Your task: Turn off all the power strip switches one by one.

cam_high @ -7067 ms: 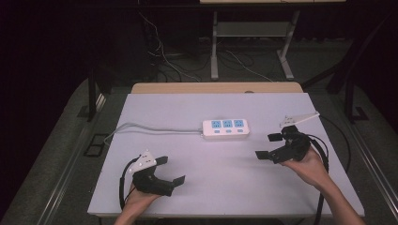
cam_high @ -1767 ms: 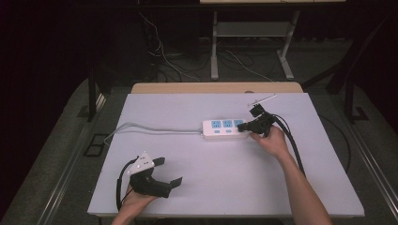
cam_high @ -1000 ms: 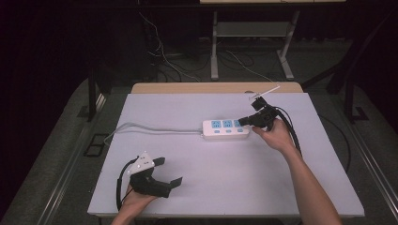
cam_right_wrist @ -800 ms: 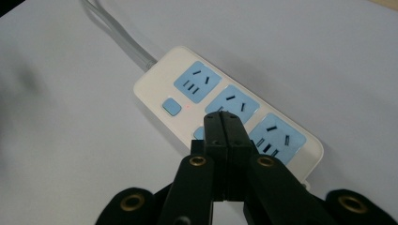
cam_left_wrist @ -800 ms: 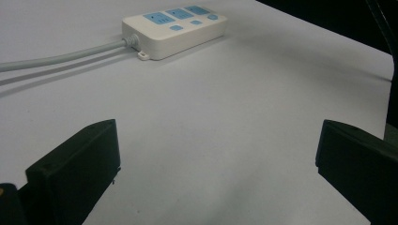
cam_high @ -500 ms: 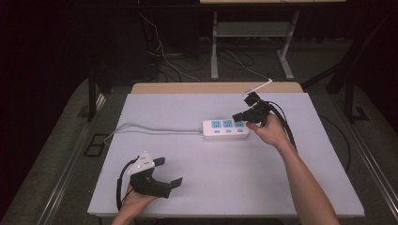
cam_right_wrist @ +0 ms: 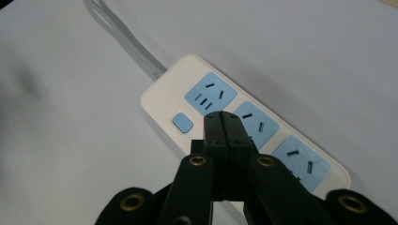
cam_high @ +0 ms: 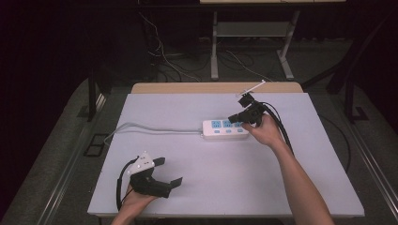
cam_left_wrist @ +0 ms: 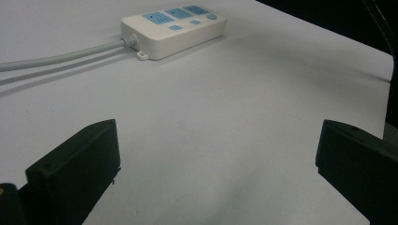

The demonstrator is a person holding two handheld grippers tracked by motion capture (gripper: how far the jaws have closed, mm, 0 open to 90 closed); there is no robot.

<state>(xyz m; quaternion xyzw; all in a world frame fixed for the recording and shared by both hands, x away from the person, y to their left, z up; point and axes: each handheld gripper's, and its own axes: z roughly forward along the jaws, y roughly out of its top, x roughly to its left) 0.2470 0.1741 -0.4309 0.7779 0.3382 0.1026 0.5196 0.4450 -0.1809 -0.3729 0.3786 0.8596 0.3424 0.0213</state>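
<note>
A white power strip (cam_high: 225, 130) with three blue sockets and blue switches lies across the middle of the white table; its grey cable (cam_high: 150, 129) runs off to the left. My right gripper (cam_high: 233, 118) hovers over the strip's right half, jaws pressed together with nothing between them. In the right gripper view the shut gripper (cam_right_wrist: 221, 117) points down between the first two sockets of the strip (cam_right_wrist: 234, 122), near a blue switch (cam_right_wrist: 182, 123). My left gripper (cam_high: 169, 172) rests near the front left edge, jaws wide apart. The left gripper view has the strip (cam_left_wrist: 172, 26) far ahead.
The white tabletop (cam_high: 211, 178) has free room in front of the strip and to the right. A black cable (cam_high: 281, 129) trails from the right gripper along the forearm. Beyond the far edge lie floor cables and a table frame (cam_high: 213, 51).
The right hand has moved left from the strip's right end to above its right half and risen a little, jaws staying shut. The left hand has kept still.
</note>
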